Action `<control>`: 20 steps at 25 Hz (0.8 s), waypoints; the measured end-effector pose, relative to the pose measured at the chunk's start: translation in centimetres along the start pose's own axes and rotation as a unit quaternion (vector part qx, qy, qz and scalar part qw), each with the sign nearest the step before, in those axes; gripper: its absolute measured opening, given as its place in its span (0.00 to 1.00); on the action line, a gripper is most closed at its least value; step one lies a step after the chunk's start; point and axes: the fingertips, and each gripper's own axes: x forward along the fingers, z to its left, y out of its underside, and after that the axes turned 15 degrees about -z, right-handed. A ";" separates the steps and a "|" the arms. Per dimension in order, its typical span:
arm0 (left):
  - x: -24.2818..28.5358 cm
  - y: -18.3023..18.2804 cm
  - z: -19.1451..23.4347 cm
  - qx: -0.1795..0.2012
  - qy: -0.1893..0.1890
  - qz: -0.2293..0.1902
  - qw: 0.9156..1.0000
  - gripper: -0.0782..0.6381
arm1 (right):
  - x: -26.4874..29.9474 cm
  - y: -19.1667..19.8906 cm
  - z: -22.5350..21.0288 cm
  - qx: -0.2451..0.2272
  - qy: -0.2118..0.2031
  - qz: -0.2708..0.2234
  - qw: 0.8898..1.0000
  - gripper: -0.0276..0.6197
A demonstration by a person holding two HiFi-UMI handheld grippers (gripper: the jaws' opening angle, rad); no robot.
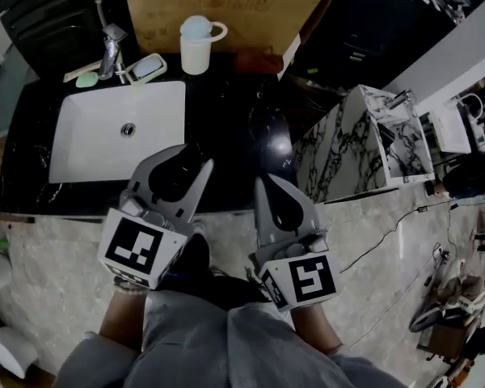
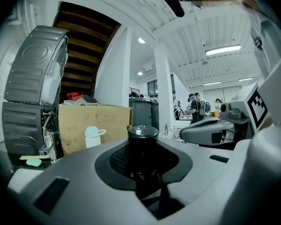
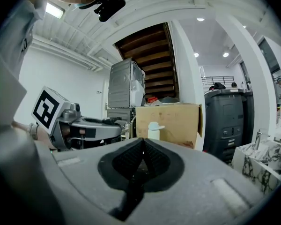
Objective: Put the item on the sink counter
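My left gripper (image 1: 176,166) is shut on a black round-capped item (image 1: 171,180), held over the front edge of the black sink counter (image 1: 230,115). In the left gripper view the item (image 2: 143,134) stands upright between the dark pads of the left gripper (image 2: 144,150). My right gripper (image 1: 267,186) hangs beside it on the right, shut, with nothing in it. The right gripper view shows the right gripper (image 3: 141,148) with its pads meeting in a point.
A white basin (image 1: 93,144) with a faucet (image 1: 109,51) and a soap dish (image 1: 145,67) fills the counter's left. At the back stand a white mug (image 1: 196,47) and a cardboard box (image 1: 218,6). A marble-patterned box (image 1: 352,148) sits to the right.
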 end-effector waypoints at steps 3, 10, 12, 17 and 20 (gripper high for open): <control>1.6 0.9 1.7 0.009 0.008 0.002 1.000 0.24 | 1.6 0.7 -0.6 0.003 0.007 0.009 1.000 0.04; 5.1 2.7 5.2 0.032 0.024 0.004 0.999 0.24 | 4.9 1.9 -1.6 0.003 0.017 0.028 0.999 0.04; 6.0 3.2 6.1 0.030 0.024 0.007 0.999 0.24 | 5.8 2.2 -1.7 0.005 0.017 0.034 0.999 0.04; 8.1 4.4 8.1 0.028 0.022 0.012 0.999 0.24 | 7.5 3.3 -2.5 0.001 0.022 0.041 0.999 0.04; 9.1 5.3 9.3 0.029 0.017 0.018 0.999 0.24 | 8.5 3.8 -2.7 0.003 0.027 0.046 0.999 0.04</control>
